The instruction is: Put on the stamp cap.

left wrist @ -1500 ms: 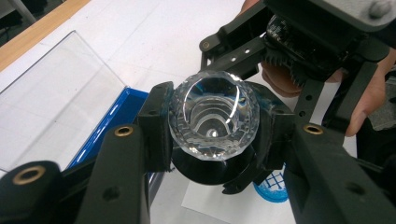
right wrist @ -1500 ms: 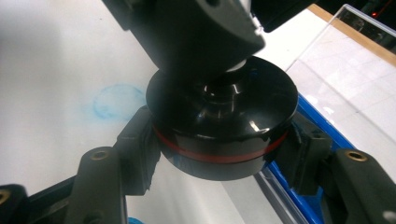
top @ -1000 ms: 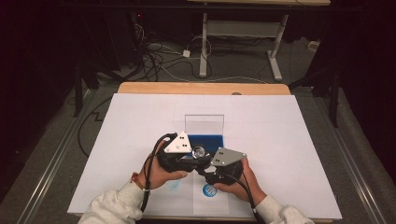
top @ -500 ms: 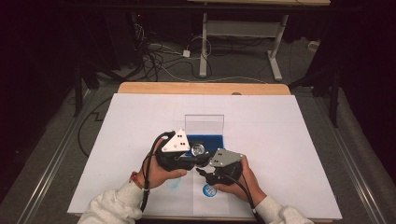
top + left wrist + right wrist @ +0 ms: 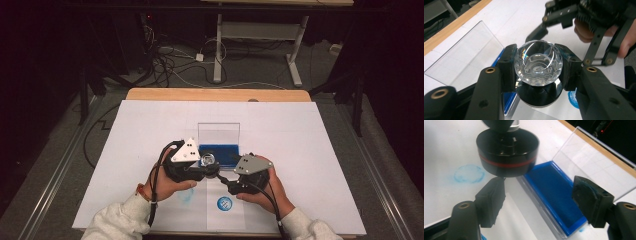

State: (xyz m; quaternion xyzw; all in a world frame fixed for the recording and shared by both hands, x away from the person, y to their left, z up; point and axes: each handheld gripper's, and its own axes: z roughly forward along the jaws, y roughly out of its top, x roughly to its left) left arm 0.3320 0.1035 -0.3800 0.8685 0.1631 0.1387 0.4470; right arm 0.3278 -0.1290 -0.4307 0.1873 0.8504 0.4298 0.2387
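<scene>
A stamp with a faceted crystal knob (image 5: pixel 538 62) and a black base (image 5: pixel 507 152) with a red ring hangs over the table, beside the blue ink pad (image 5: pixel 554 195). My left gripper (image 5: pixel 538 65) is shut on the knob, one pad on each side. In the high view the stamp (image 5: pixel 208 161) sits between both hands at the pad's (image 5: pixel 220 155) near left corner. My right gripper (image 5: pixel 539 200) stands open just below and beside the base, with nothing between its fingers. It shows across from the stamp as the right gripper (image 5: pixel 574 32) in the left gripper view.
The pad's clear lid (image 5: pixel 218 132) stands open behind it. A white sheet (image 5: pixel 310 150) covers the wooden table. A round blue print (image 5: pixel 224 203) and a pale blue smudge (image 5: pixel 187 197) mark the paper near the front edge. Cables and desk legs lie on the floor beyond.
My left gripper with the stamp has shifted slightly left. My right gripper has drawn a little to the right.
</scene>
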